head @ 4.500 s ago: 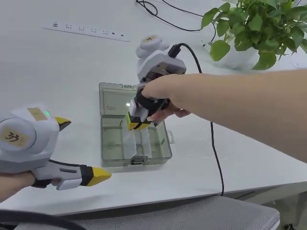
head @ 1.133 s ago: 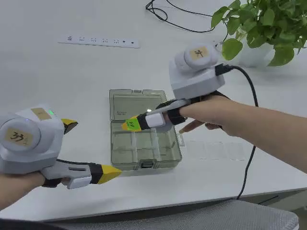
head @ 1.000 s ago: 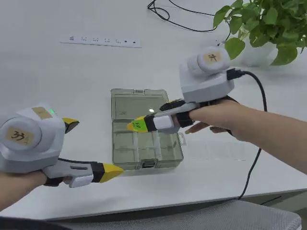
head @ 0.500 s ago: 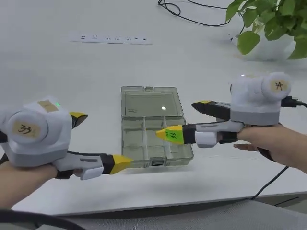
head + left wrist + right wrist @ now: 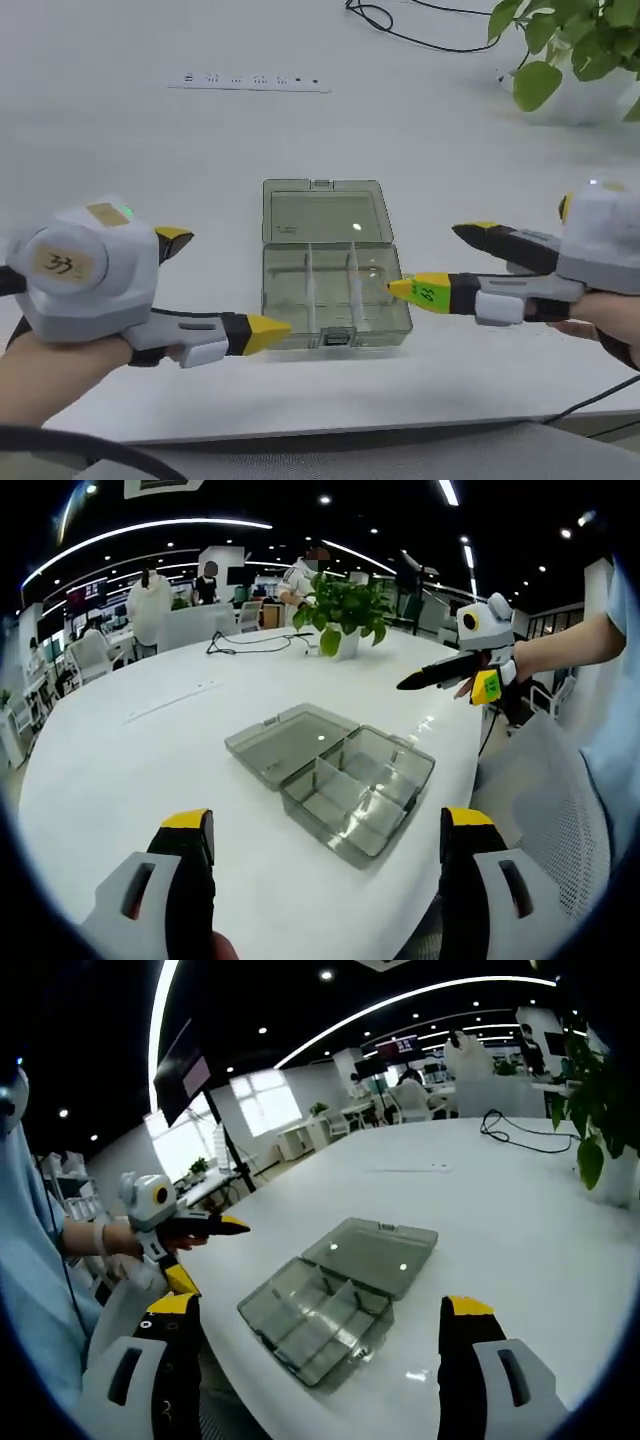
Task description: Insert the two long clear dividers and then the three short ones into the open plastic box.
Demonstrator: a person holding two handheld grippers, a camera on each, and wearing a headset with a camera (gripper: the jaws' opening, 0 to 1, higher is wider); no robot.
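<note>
The open smoky-clear plastic box [image 5: 335, 305] lies on the white table, its lid [image 5: 325, 212] folded flat behind it. Two clear long dividers [image 5: 309, 290] stand upright in the tray, running front to back. My left gripper [image 5: 230, 282] hovers open just left of the box, with nothing between its yellow tips. At the right of the box my right gripper [image 5: 432, 260] is open too and holds nothing. The left gripper view frames the box [image 5: 360, 790] between its wide jaws [image 5: 326, 825], with the right gripper [image 5: 440, 675] beyond. From the right gripper [image 5: 320, 1307] I see the box [image 5: 315, 1315] and the left gripper [image 5: 215, 1225].
A white power strip [image 5: 255, 80] lies at the back of the table. A potted plant [image 5: 580, 45] and a black cable [image 5: 420, 25] are at the back right. The table's front edge runs just below the box. People stand in the office behind [image 5: 150, 595].
My right gripper has drawn back from above the box to its right side and opened. The left gripper has stayed open at the left. The head camera has shifted.
</note>
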